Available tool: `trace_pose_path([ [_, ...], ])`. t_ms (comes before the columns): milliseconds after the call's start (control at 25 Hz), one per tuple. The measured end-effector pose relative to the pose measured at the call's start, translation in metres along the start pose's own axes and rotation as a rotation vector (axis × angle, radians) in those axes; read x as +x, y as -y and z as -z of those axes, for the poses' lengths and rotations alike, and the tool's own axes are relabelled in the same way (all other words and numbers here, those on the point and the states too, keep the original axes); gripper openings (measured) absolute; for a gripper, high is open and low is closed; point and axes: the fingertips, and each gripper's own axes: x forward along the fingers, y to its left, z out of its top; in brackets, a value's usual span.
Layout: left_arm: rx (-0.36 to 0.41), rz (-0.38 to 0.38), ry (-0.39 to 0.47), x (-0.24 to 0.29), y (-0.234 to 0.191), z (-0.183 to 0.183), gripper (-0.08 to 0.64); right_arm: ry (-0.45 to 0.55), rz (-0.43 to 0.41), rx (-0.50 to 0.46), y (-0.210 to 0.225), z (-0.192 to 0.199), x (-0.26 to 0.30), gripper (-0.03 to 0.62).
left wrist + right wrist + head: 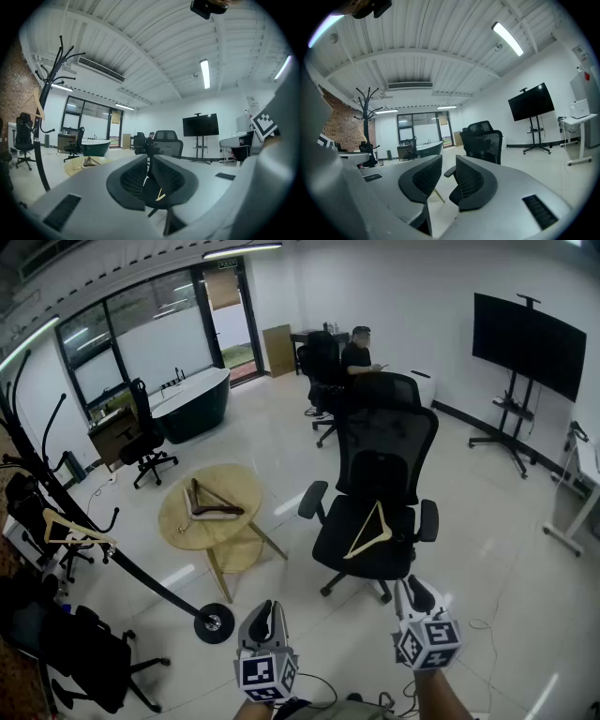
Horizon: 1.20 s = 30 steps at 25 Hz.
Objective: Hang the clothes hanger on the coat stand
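Slightly spread and empty, the left gripper [268, 610] and right gripper [411, 589] face the hanger [364, 530] on the chair [384, 442] (1 already hangs on the coat stand [214, 622]), likely to fetch it.

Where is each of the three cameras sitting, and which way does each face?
Head view: on the person's head, steeply down at the chair and hanger; left gripper and right gripper show below.
Left gripper view: on the left gripper, level, past its open, empty jaws to the chair.
Right gripper view: on the right gripper, level, past its open, empty jaws to the chair.
Shared: both gripper views show the chair and coat stand.
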Motion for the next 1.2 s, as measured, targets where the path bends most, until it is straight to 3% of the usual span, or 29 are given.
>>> trace_pose_path([
  [320,0.021,0.034,0.012,0.054,0.011,-0.004,0.052,-0.005,0.034,-0.031,0.025,-0.004,0.036,0.084],
  [840,-0.009,0.243,0.000,0.159,-0.056,-0.018,0.051,0.005,0.194,-0.072,-0.023,-0.029,0.123,0.084],
  [1200,-0.030,0.303,-0.007,0.207,-0.089,-0.020,0.031,-0.025,0.215,-0.099,-0.046,-0.025,0.178,0.084],
])
